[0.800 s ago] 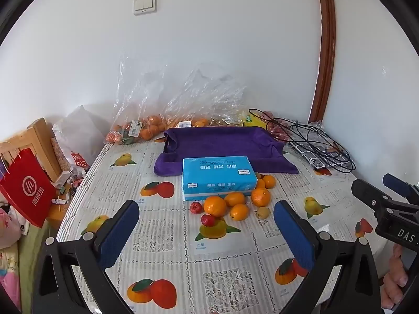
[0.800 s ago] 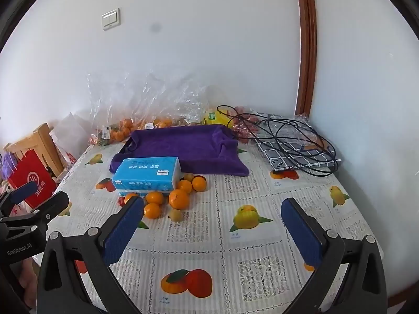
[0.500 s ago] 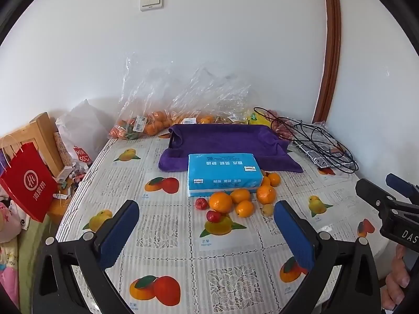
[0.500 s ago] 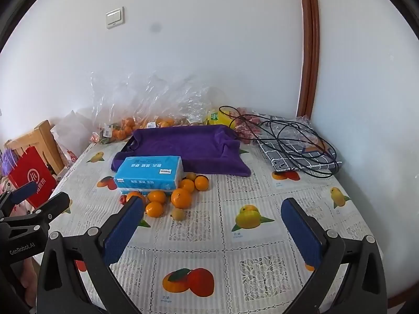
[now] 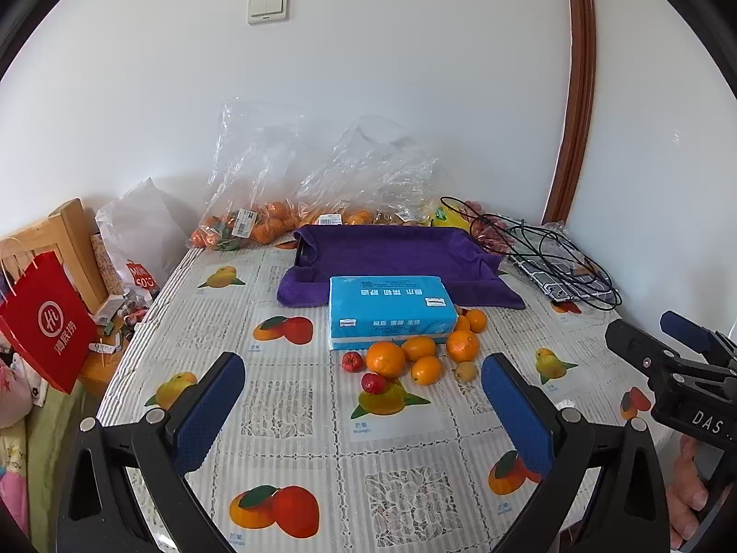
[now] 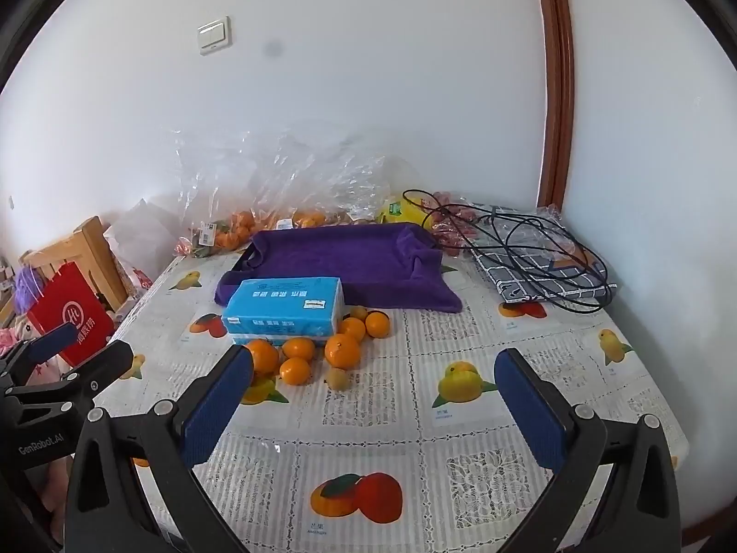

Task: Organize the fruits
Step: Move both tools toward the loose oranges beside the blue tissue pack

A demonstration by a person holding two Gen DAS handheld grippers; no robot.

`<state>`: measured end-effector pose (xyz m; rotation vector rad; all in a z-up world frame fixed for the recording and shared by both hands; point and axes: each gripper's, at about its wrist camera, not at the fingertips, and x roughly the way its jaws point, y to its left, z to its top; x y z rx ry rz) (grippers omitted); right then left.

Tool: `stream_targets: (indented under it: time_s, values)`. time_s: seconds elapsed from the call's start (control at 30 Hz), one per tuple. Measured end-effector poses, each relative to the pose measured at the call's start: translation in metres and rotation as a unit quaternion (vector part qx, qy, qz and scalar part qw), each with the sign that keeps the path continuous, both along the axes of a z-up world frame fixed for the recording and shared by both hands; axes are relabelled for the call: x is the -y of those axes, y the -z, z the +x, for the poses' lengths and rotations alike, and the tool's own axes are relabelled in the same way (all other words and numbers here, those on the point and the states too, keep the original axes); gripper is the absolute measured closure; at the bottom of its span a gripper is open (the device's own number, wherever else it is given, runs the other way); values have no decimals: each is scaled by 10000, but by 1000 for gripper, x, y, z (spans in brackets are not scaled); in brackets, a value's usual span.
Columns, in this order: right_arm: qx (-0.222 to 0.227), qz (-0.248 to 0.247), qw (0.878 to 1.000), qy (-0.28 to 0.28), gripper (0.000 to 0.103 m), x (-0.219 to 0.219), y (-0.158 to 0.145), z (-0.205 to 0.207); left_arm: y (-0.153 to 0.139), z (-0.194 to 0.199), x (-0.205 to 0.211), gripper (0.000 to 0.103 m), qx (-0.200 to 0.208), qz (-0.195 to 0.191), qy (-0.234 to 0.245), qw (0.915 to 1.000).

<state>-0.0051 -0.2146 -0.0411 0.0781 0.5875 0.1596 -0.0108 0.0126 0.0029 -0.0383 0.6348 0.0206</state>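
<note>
Several oranges (image 5: 386, 358) lie loose on the table in front of a blue tissue box (image 5: 390, 309), with two small red fruits (image 5: 373, 382) and a small brownish fruit (image 5: 465, 371). The right wrist view shows the oranges (image 6: 342, 350) and the brownish fruit (image 6: 338, 378) too. Behind the box lies a purple towel-covered tray (image 5: 396, 253). My left gripper (image 5: 364, 391) is open and empty, above the table short of the fruit. My right gripper (image 6: 373, 391) is open and empty, right of the fruit.
Clear plastic bags of oranges (image 5: 258, 226) stand against the back wall. A black wire rack on a checked cloth (image 6: 543, 262) lies at the back right. A red paper bag (image 5: 43, 322) and a wooden chair (image 5: 69, 239) stand off the table's left edge.
Both grippers have moved a little closer to the fruit pile, which looks larger now. Jaws stay open. No fruit has moved.
</note>
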Motion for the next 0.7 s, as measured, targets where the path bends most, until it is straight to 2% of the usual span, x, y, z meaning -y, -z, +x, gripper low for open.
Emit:
stream_targets:
  time_s: [0.7]
  values:
    - [-89, 81, 9999, 100, 0, 2, -11, 24, -3, 18, -4, 0, -33, -25, 62, 10000]
